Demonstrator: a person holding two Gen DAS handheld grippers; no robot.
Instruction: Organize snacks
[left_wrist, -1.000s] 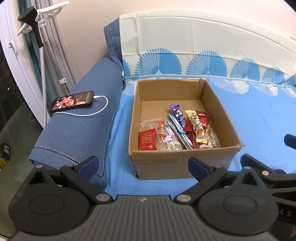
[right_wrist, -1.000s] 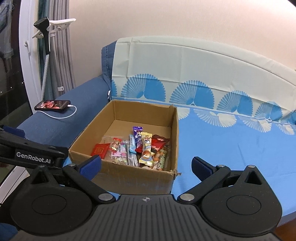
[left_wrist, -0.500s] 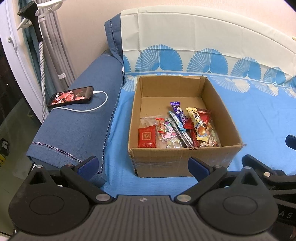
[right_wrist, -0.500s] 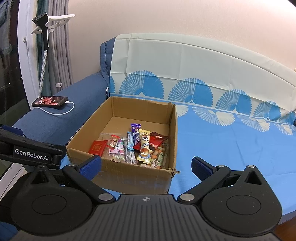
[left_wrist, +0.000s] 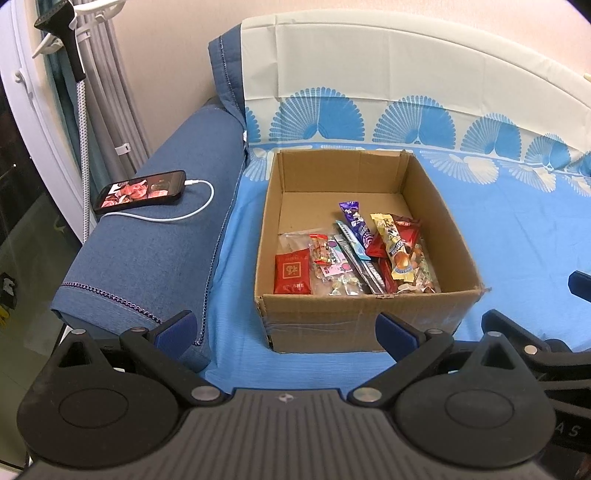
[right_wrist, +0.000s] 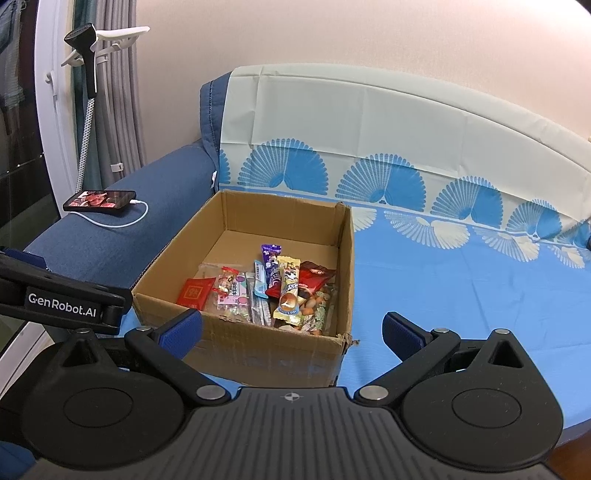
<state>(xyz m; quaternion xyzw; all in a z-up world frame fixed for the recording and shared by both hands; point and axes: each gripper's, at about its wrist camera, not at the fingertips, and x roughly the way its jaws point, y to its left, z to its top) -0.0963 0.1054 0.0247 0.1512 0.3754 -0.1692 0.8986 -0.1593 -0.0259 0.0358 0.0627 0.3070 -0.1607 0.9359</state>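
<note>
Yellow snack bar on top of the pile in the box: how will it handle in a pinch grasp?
The yellow snack bar looks like a glossy film wrapper, so probably slippery. It is long and thin, likely light, and may bend if pinched at one end. It rests tilted across the red packet and other snacks in the cardboard box, so it could slide when nudged.

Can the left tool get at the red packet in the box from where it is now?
Probably yes: the left tool is open, the cardboard box has no lid, and the red packet lies uncovered by its near wall.
</note>
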